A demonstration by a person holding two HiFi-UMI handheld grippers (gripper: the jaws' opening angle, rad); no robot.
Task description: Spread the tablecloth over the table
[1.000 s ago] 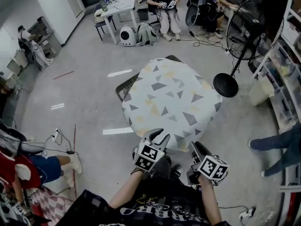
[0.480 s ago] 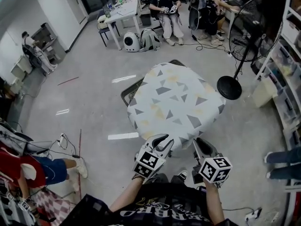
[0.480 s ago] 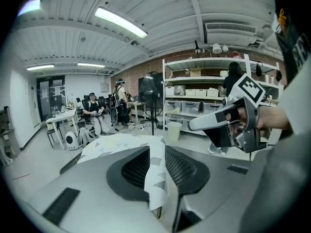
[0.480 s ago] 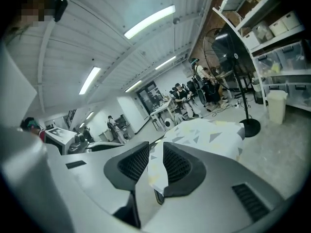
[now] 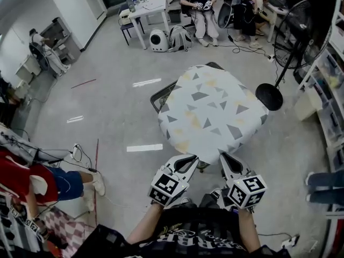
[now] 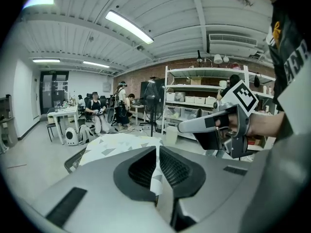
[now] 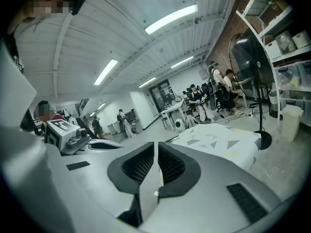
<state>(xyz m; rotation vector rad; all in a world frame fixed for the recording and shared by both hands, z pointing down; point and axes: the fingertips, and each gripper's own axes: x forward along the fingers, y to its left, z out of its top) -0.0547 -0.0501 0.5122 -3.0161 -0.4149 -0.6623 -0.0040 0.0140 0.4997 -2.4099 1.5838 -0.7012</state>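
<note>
A white tablecloth (image 5: 212,112) printed with grey and yellow triangles covers the small square table and hangs over its sides. My left gripper (image 5: 189,159) is at the cloth's near edge. Its jaws are closing, and a strip of the patterned tablecloth (image 6: 156,176) sits pinched between the pads. At the same edge, further right, my right gripper (image 5: 224,156) is closing too, with a pale fold of the cloth (image 7: 156,171) in its narrow slit. In the right gripper view the rest of the table (image 7: 218,142) lies ahead to the right.
A standing fan (image 5: 279,63) with a round black base stands right of the table, and shelving (image 5: 328,90) runs along the right wall. Seated people and a white desk (image 5: 153,4) are at the far end. A dark frame (image 5: 161,97) sticks out beyond the table's left side.
Both grippers stood wide open over the cloth's near edge a second ago. Both have closed since then and risen a little toward me. The table sits further right in the view.
</note>
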